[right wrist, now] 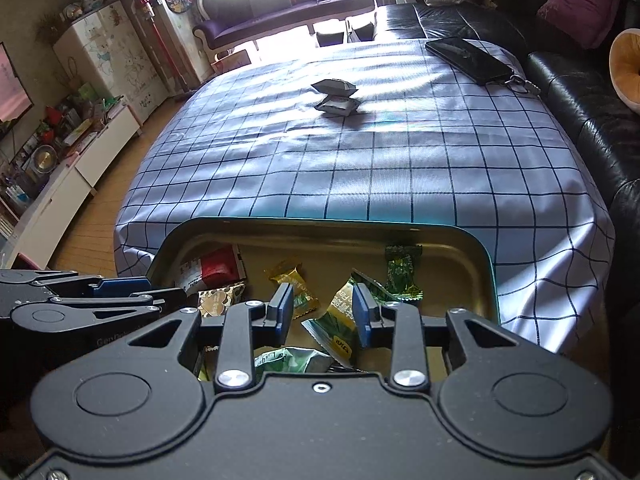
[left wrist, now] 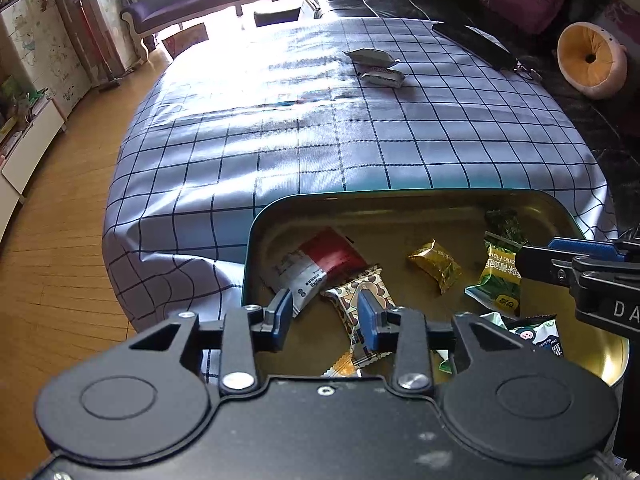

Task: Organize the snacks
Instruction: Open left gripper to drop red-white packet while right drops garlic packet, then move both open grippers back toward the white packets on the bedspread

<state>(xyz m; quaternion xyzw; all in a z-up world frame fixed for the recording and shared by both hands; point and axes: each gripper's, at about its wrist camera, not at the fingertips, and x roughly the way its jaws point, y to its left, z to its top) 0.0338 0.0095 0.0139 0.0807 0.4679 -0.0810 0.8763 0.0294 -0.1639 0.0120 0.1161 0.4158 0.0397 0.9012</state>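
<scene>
A teal tin with a gold inside (left wrist: 256, 236) (right wrist: 170, 246) sits at the near edge of the checked tablecloth and holds several wrapped snacks. My left gripper (left wrist: 324, 316) hovers over its left part, open, with a brown patterned packet (left wrist: 352, 294) lying loose below its right finger and a red and white packet (left wrist: 320, 258) beside it. My right gripper (right wrist: 322, 312) is open over the tin's middle, above a green and yellow packet (right wrist: 340, 314) that rests on the others. Far out on the cloth lie a grey packet (left wrist: 370, 57) (right wrist: 334, 86) and a white one (left wrist: 382, 77) (right wrist: 338, 106).
A dark phone with a key ring (right wrist: 468, 58) (left wrist: 472, 42) lies at the cloth's far right corner. A black leather sofa (right wrist: 568, 92) with cushions runs along the right side. Wooden floor (left wrist: 60, 240) and low white cabinets (right wrist: 60, 196) are on the left.
</scene>
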